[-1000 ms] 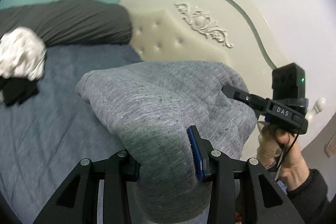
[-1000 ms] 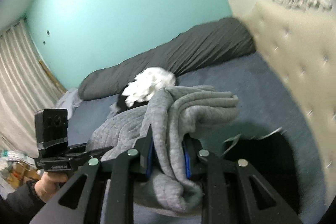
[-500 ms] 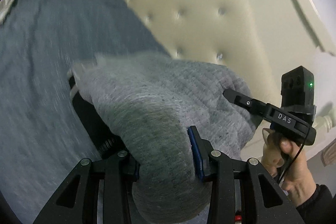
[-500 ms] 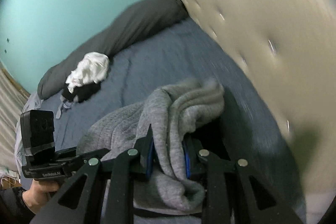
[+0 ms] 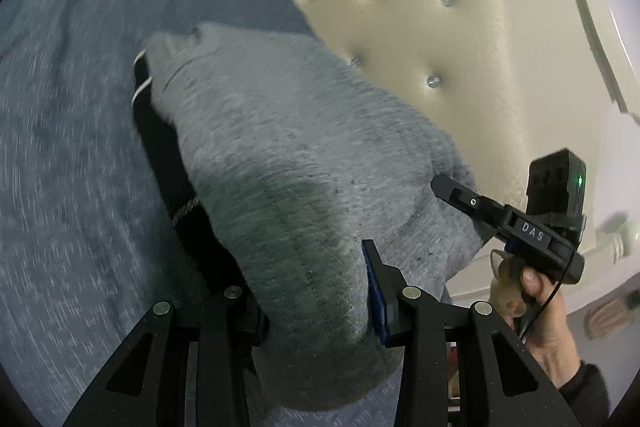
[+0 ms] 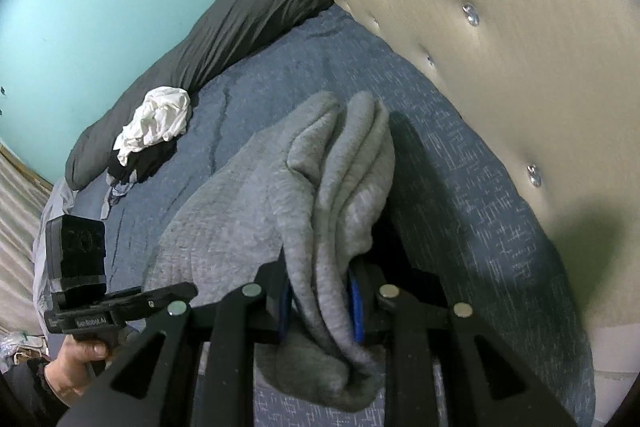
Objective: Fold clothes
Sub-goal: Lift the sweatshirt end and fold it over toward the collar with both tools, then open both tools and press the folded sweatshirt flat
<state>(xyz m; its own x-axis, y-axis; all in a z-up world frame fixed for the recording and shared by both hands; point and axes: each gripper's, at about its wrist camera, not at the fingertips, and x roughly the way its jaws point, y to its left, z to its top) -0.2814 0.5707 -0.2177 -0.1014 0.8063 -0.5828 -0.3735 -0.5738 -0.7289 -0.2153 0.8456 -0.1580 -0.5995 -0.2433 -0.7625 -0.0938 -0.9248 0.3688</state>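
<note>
A folded grey knit garment [image 5: 280,155] hangs between both grippers, low over the blue bedspread [image 5: 72,147]. My left gripper [image 5: 316,299] is shut on one thick folded end of it. My right gripper [image 6: 320,303] is shut on the other end, where several grey layers [image 6: 340,179] bunch between the blue pads. In the left wrist view the right gripper [image 5: 520,227] shows at the right, held by a hand [image 5: 536,299]. A dark folded garment [image 5: 168,163] lies under the grey one, mostly hidden.
The cream tufted headboard [image 6: 500,27] stands close on the right of the bedspread [image 6: 280,75]. A dark grey bolster [image 6: 224,39] lies along the teal wall. A crumpled white cloth [image 6: 156,123] on black clothing [image 6: 140,163] sits near it.
Both grippers have come down toward the bed with the grey garment still held, closer to the headboard. The views now tilt down onto the bedspread and the dark garment beneath.
</note>
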